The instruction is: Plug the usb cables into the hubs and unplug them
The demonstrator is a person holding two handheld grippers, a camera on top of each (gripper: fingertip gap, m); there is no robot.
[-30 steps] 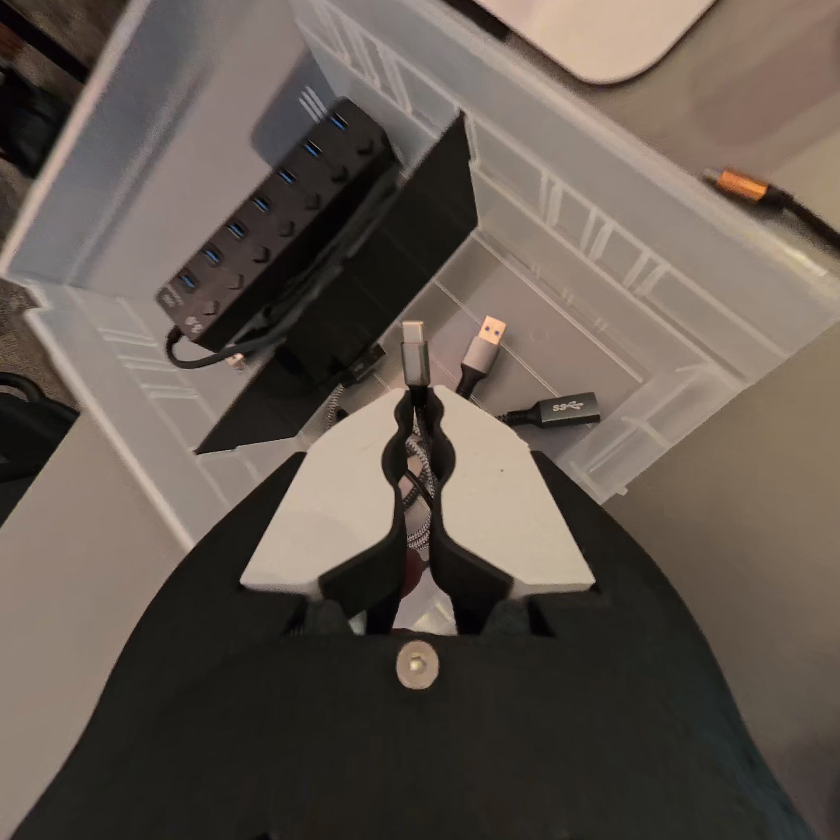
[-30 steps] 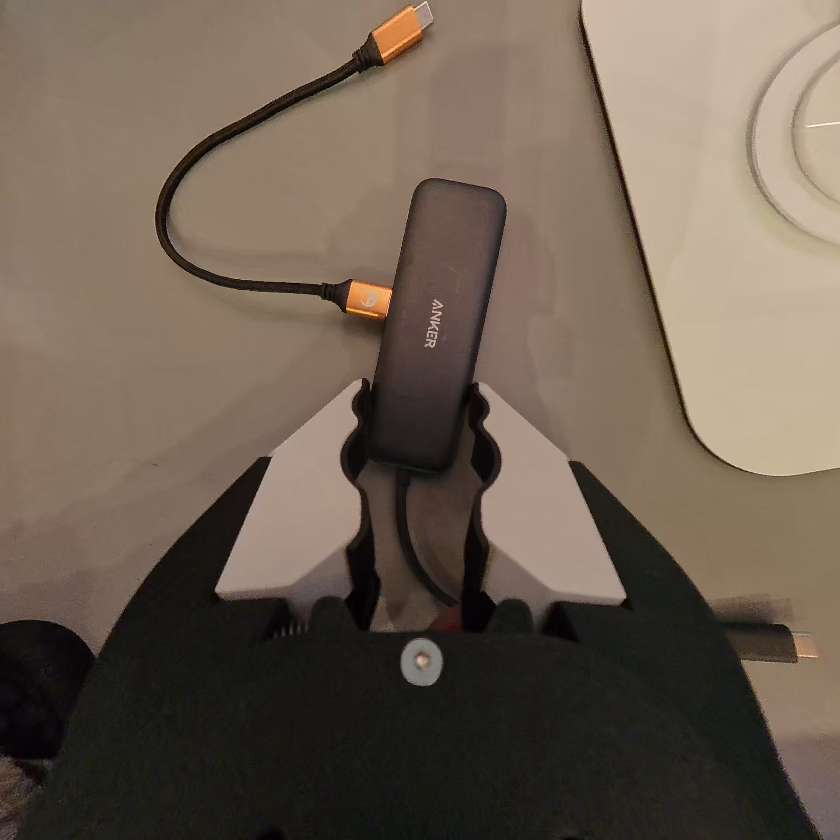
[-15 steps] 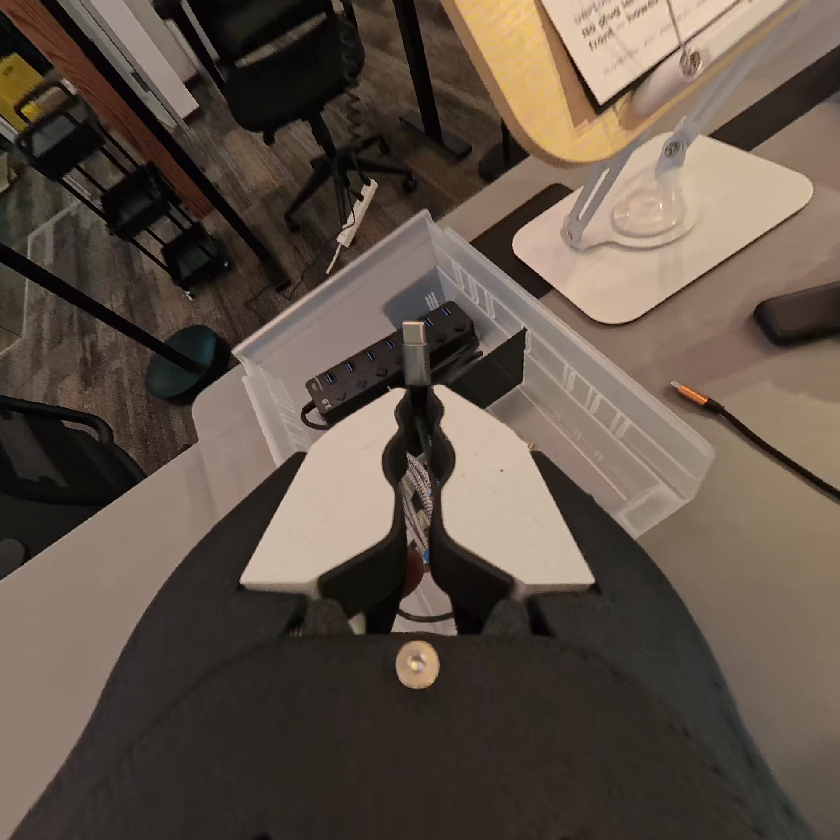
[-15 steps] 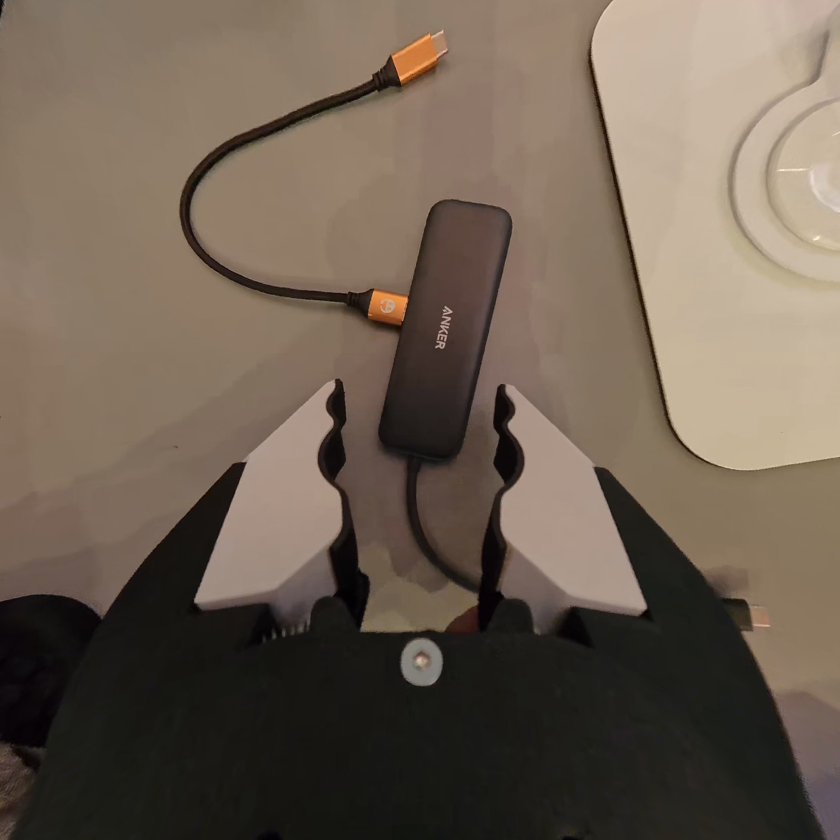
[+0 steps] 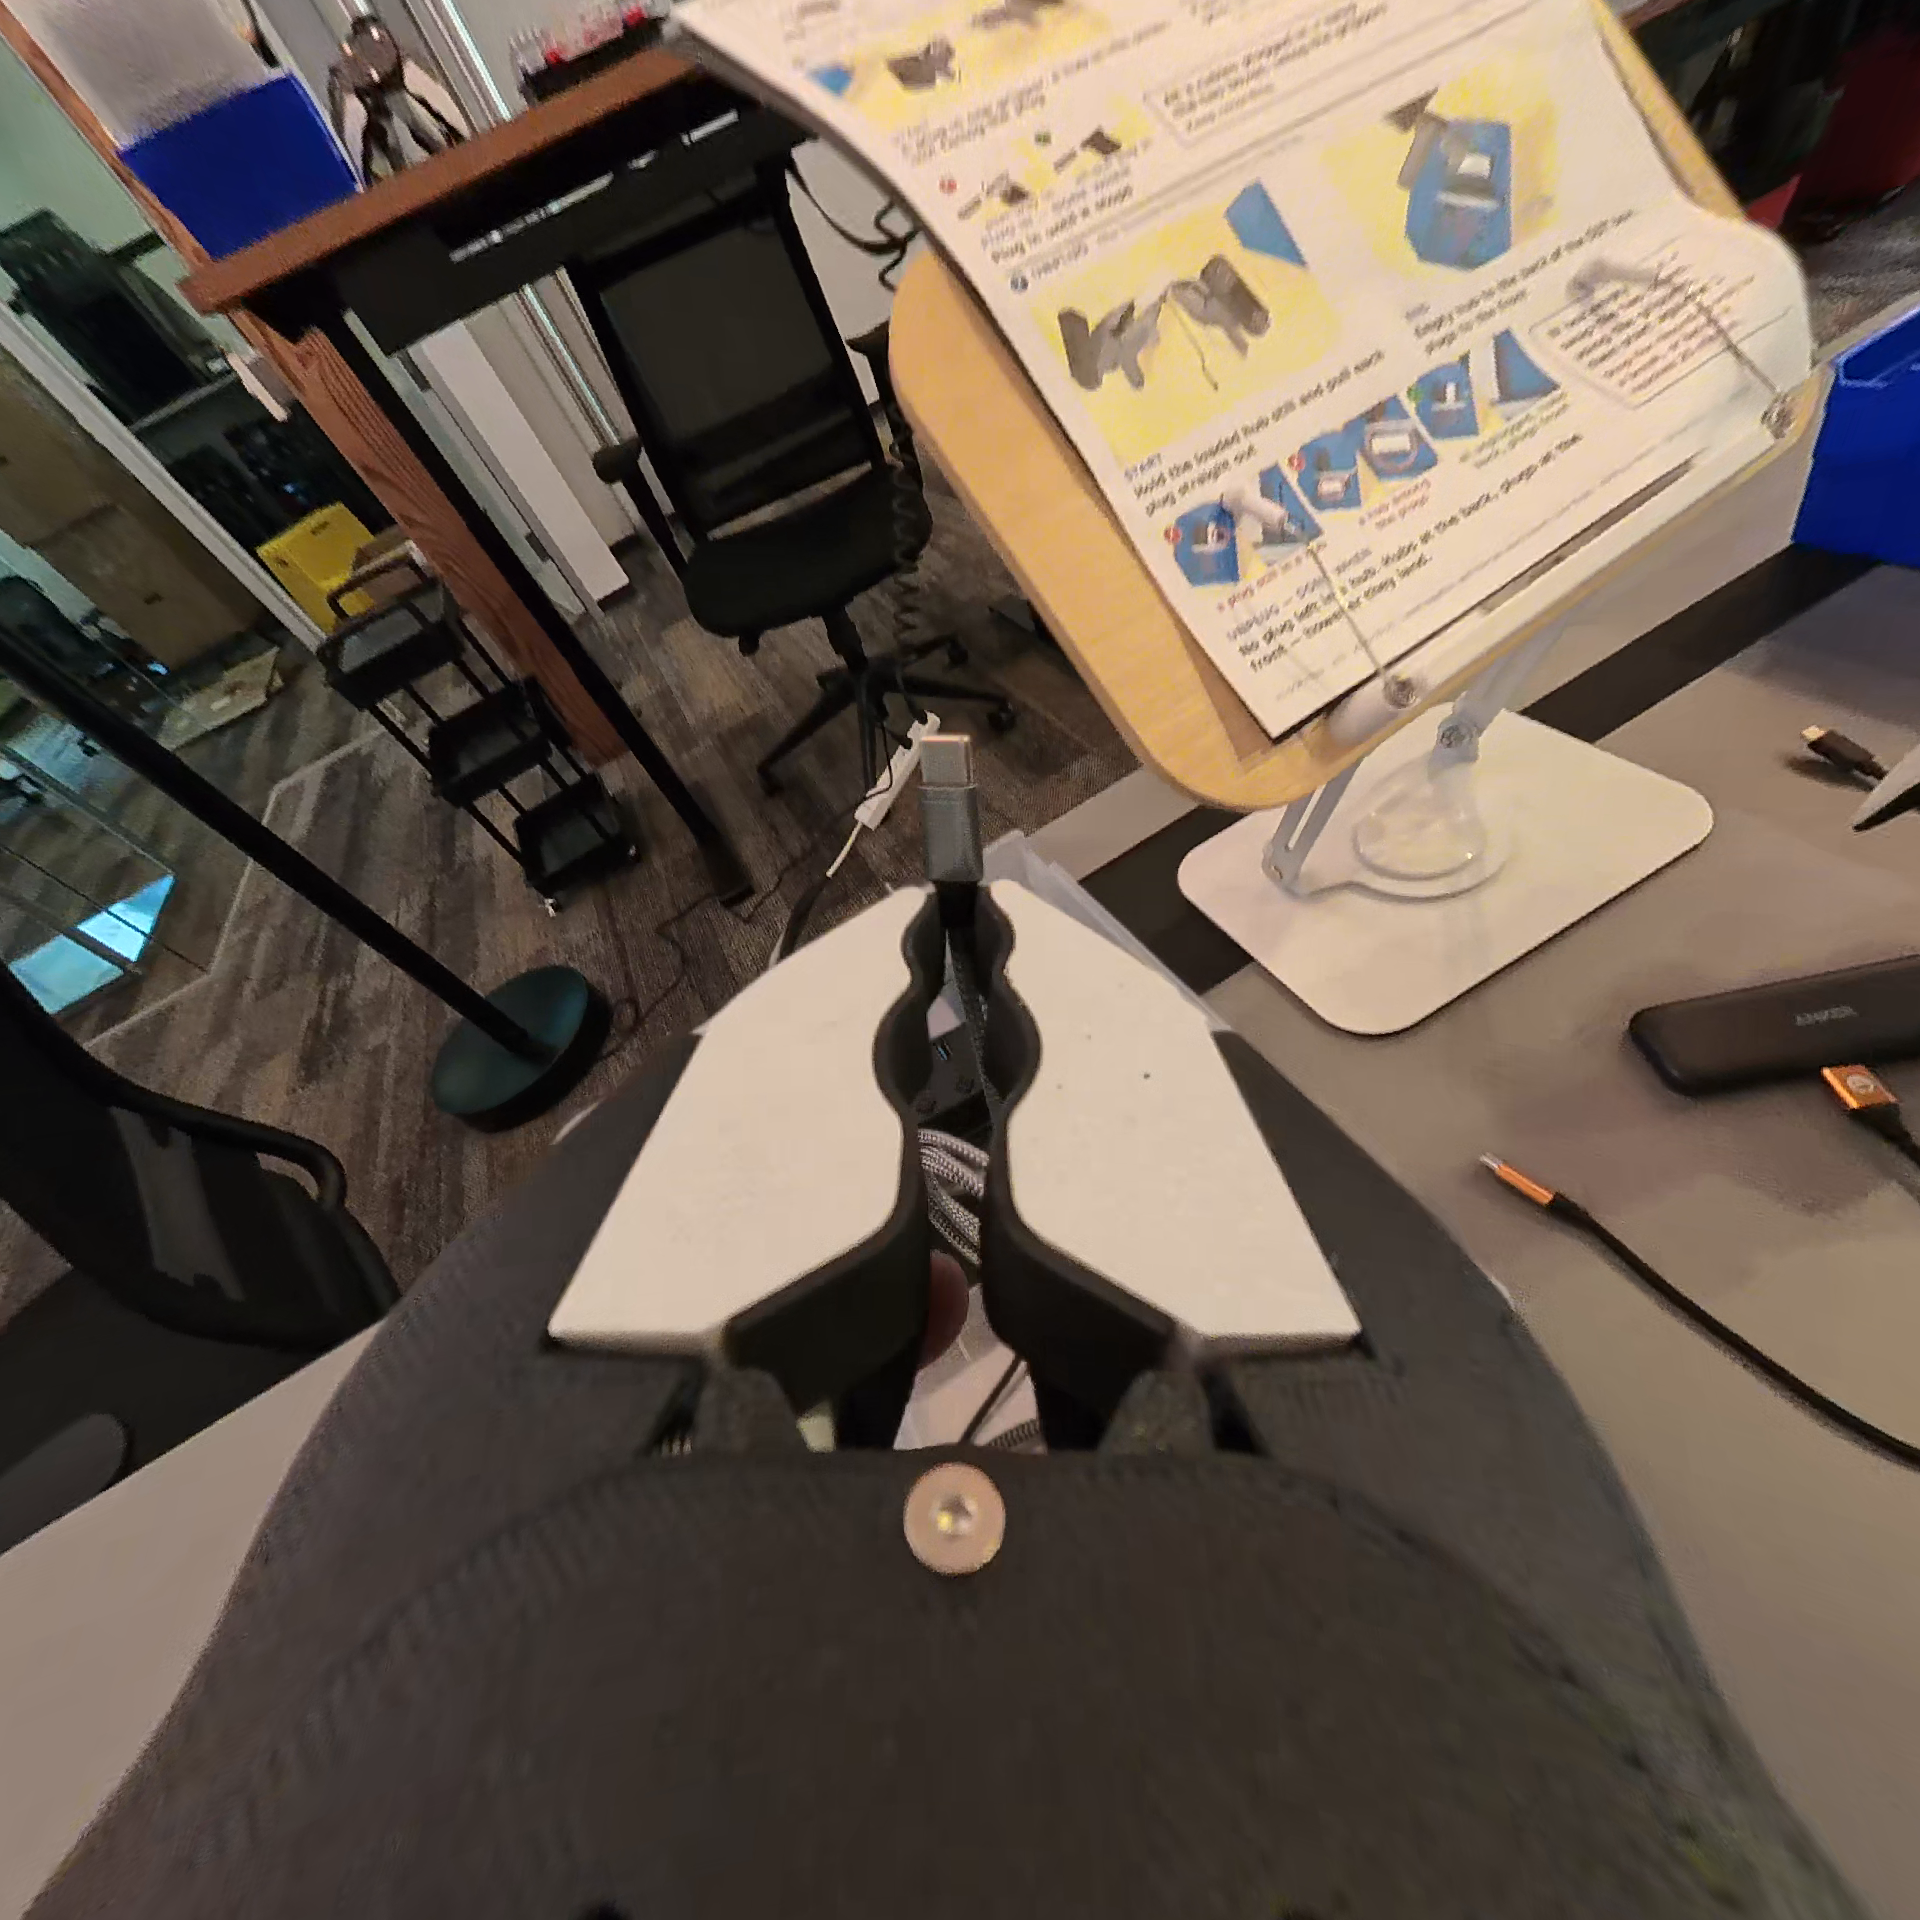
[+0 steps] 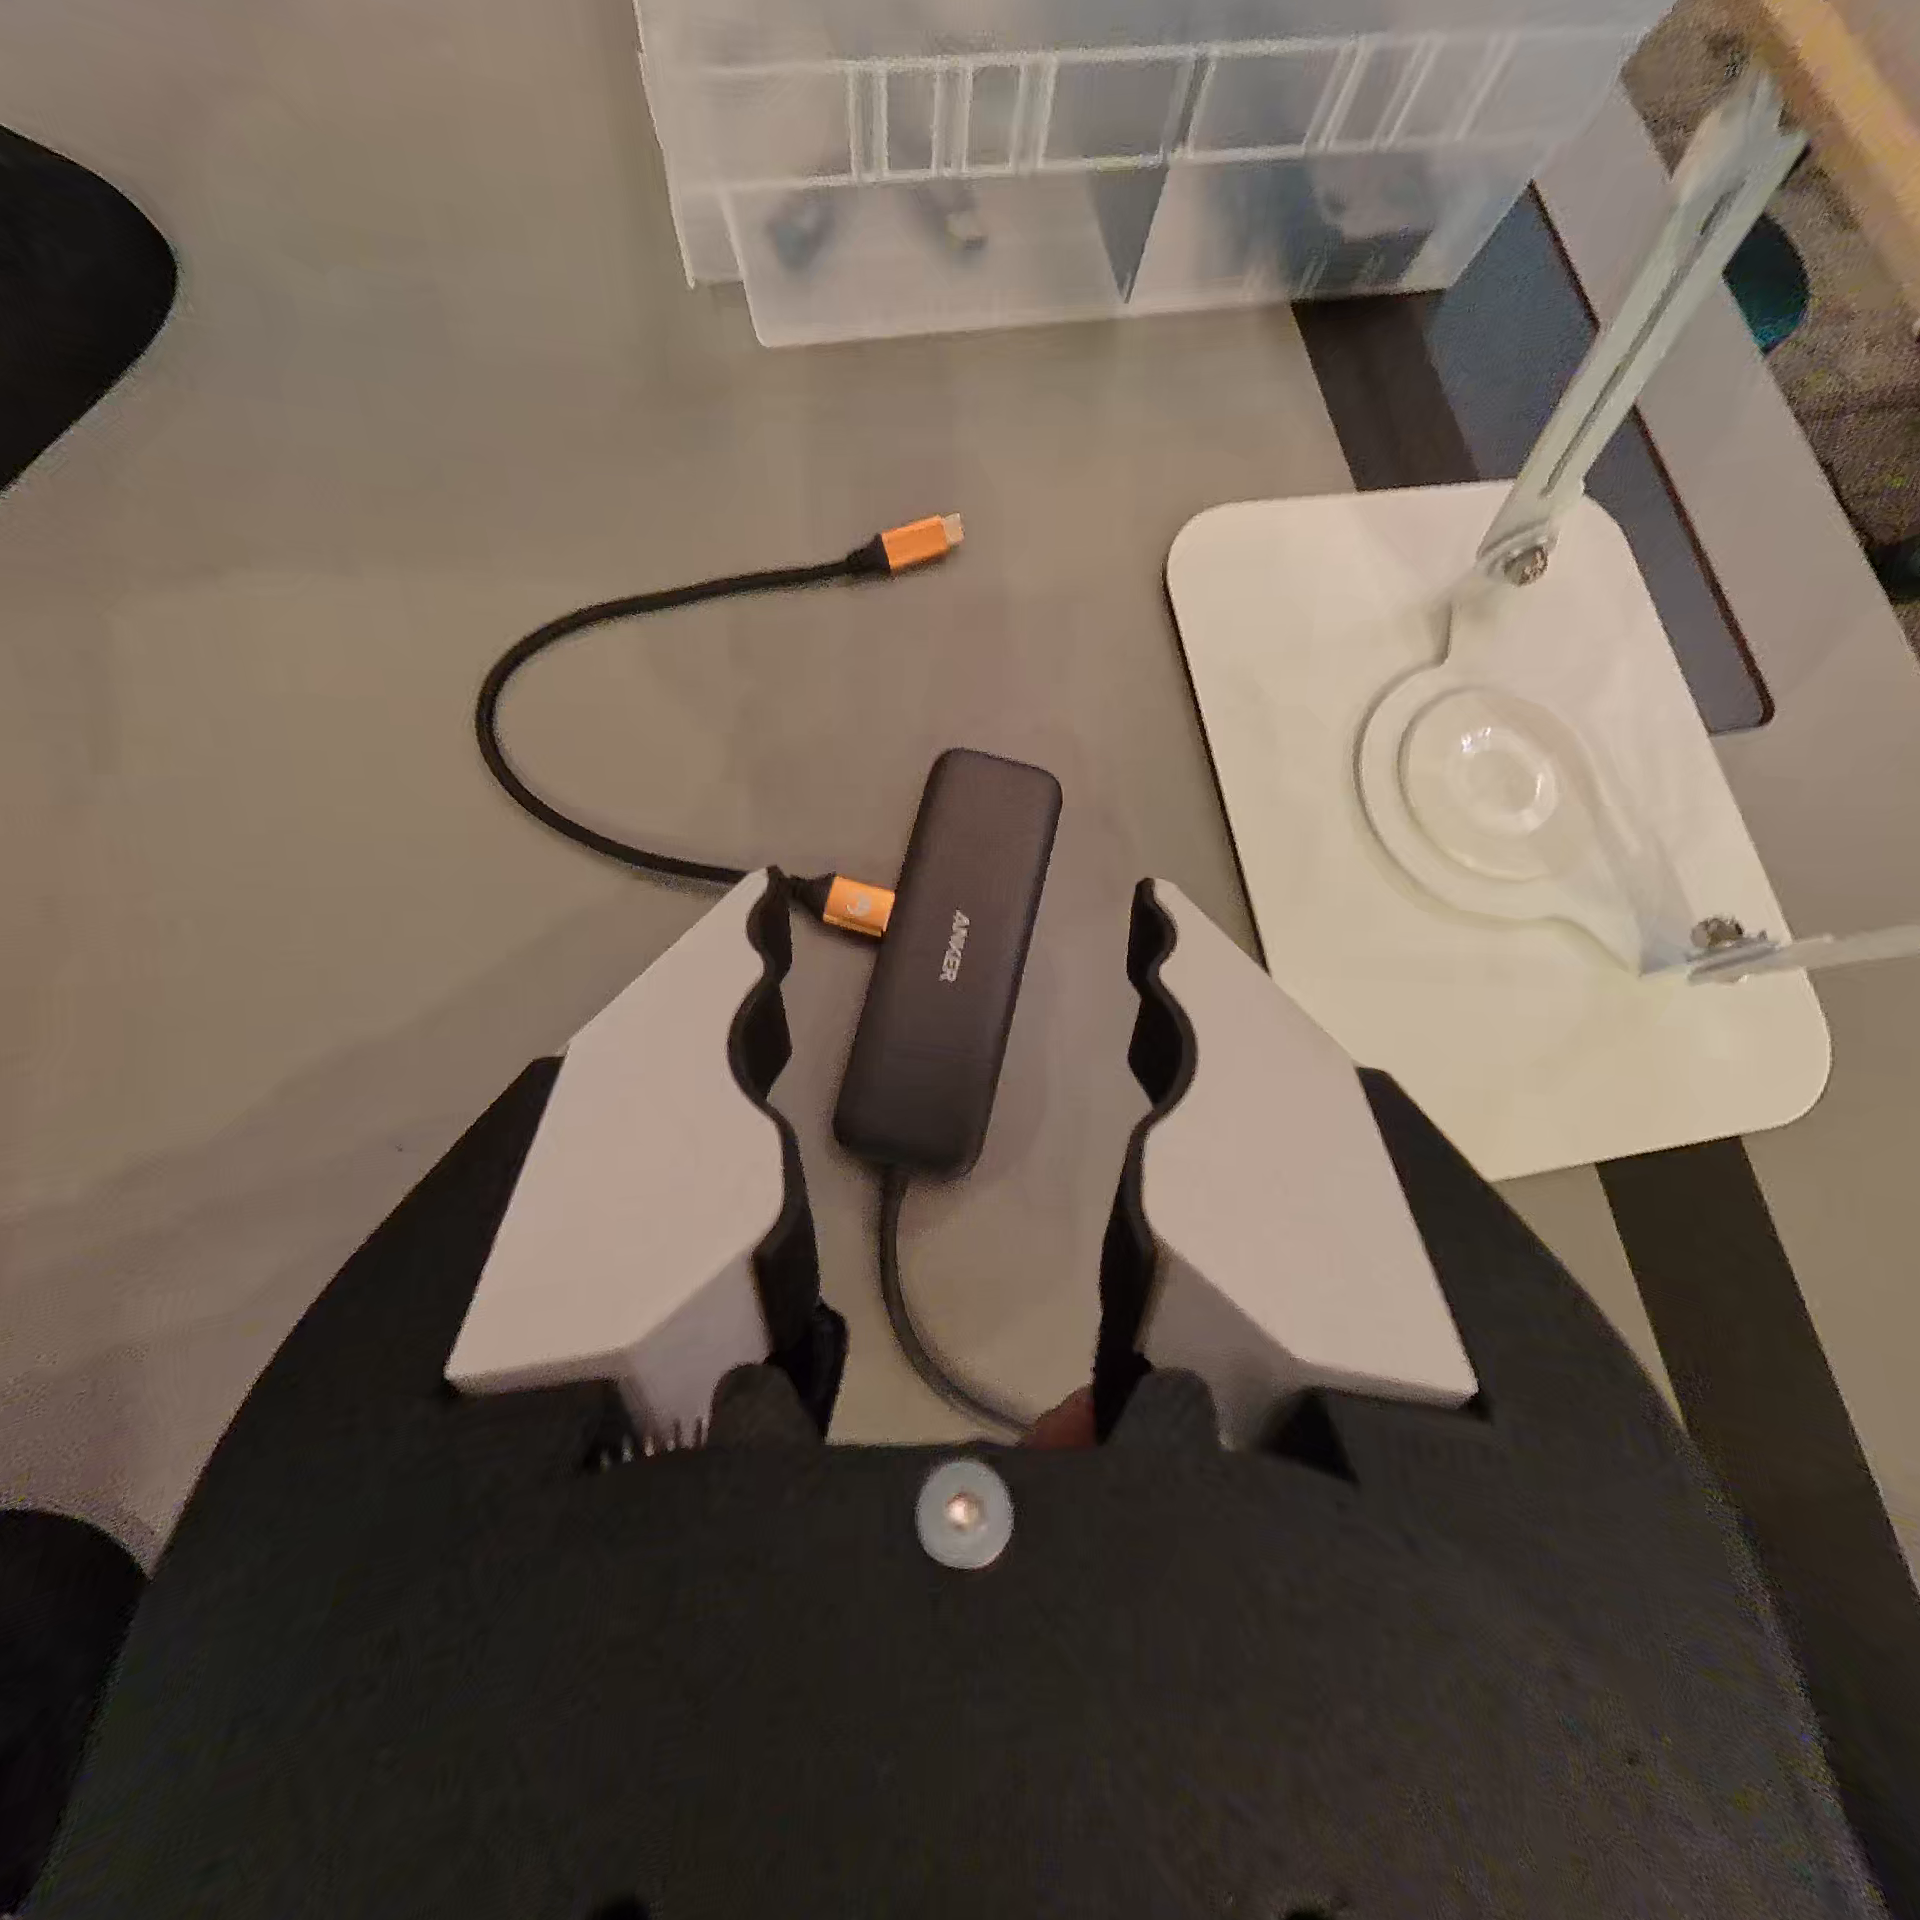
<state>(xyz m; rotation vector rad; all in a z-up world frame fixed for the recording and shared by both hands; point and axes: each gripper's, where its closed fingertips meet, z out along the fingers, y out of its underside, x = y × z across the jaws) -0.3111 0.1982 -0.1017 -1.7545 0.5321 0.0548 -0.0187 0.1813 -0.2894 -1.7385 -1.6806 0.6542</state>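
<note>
The left hand-held gripper [image 5: 954, 914] is clenched on a grey braided USB cable [image 5: 948, 1184], just behind its silver metal plug [image 5: 948, 805]. The plug stands out past the fingertips and points forward, which I judge is a good hold for pushing it straight into a port. It is raised above the table, well apart from any hub.

The right hand-held gripper [image 6: 954, 899] is released, its jaws spread wide, and it hovers over the slim dark grey hub [image 6: 951, 961]. The hub lies flat on the matte grey table [image 6: 312, 623] and touches neither jaw. A short black cable with orange metal ends [image 6: 582, 727] is already plugged into the hub's side; its other end lies free on the table. Probably the right gripper must hold the hub steady before the silver plug can go in.

Behind the hub stands a clear plastic bin [image 6: 1039, 156], and beside it the white base of a document stand [image 6: 1558, 1039] with a printed sheet [image 5: 1299, 312]. The room is an office with black chairs [image 5: 769, 468], a wooden desk [image 5: 436, 208] and patterned carpet [image 5: 312, 883].
</note>
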